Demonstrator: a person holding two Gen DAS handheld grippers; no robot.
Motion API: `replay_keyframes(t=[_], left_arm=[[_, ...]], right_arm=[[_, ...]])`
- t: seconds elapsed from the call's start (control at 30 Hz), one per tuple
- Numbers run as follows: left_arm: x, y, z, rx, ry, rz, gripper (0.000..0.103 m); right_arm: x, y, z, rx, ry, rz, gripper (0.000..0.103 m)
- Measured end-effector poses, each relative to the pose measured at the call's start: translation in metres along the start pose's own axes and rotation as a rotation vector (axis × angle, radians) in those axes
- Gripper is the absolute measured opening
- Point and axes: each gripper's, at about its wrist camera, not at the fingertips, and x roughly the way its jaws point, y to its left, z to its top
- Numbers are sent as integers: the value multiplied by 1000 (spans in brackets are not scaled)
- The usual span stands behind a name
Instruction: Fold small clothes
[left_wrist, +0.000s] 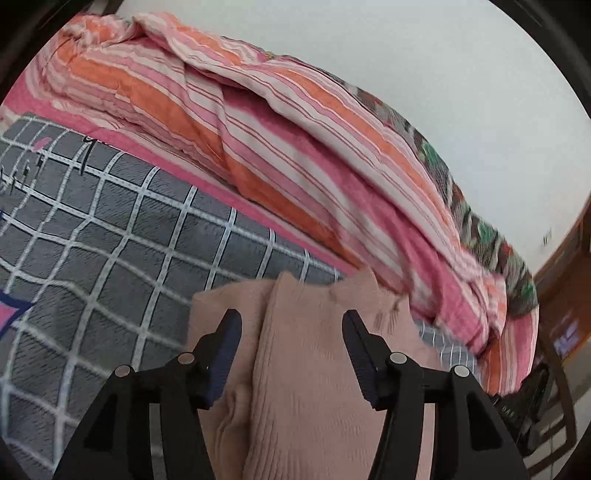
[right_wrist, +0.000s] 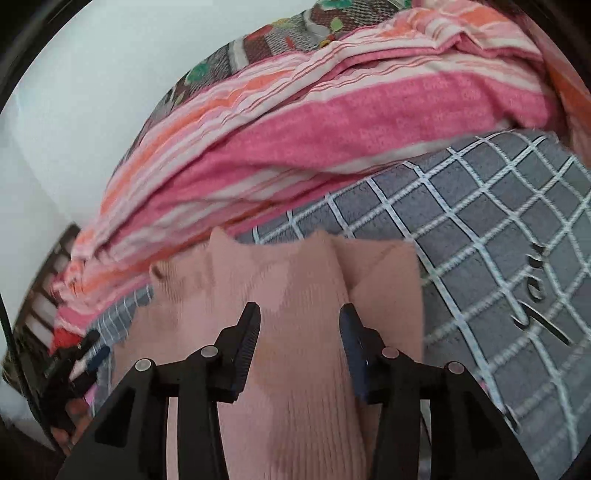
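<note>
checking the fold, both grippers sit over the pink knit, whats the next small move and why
Probably lift both away: the left gripper and right gripper stand open, pads clear of the ribbed dusty-pink knit garment, which lies on the grey checked bedsheet.

We see our right gripper (right_wrist: 298, 317) with jaws parted over a pink ribbed garment (right_wrist: 295, 387) lying on the grey checked sheet (right_wrist: 480, 229). A striped quilt (right_wrist: 332, 122) lies bunched along the sheet's far edge.
</note>
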Motion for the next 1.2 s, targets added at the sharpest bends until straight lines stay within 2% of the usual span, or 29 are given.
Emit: replay_keyframes(t=[0.13, 0.2, 0.3, 0.4, 0.53, 0.63, 0.7, 0.9, 1.03, 1.2], left_arm=[[-28, 1, -21, 46, 20, 10, 57], [-42, 4, -39, 58, 49, 19, 58], [-62, 10, -64, 79, 79, 15, 58], [-85, 17, -92, 81, 95, 1, 58], [-97, 27, -119, 6, 150, -103, 58], [-85, 24, -125, -36, 188, -155, 60], [-79, 21, -125, -55, 172, -142, 60], [-49, 13, -113, -117, 142, -140, 60], [-38, 12, -104, -146, 118, -134, 60], [-33, 12, -103, -109, 69, -78, 55]], right_arm=[[-30, -4, -22, -50, 24, -23, 45], [-47, -10, -38, -70, 36, -26, 50], [-71, -18, -62, -99, 50, -45, 51], [-87, -25, -84, -98, 74, -26, 53], [-91, -26, -111, -84, 128, 31, 55], [-85, -24, -122, -64, 103, 47, 61], [-79, -24, -122, -29, 79, 55, 65], [-61, -19, -114, 18, 41, 34, 65], [-54, -25, -104, 88, 40, 53, 65], [-42, -30, -90, 144, 39, 61, 64]])
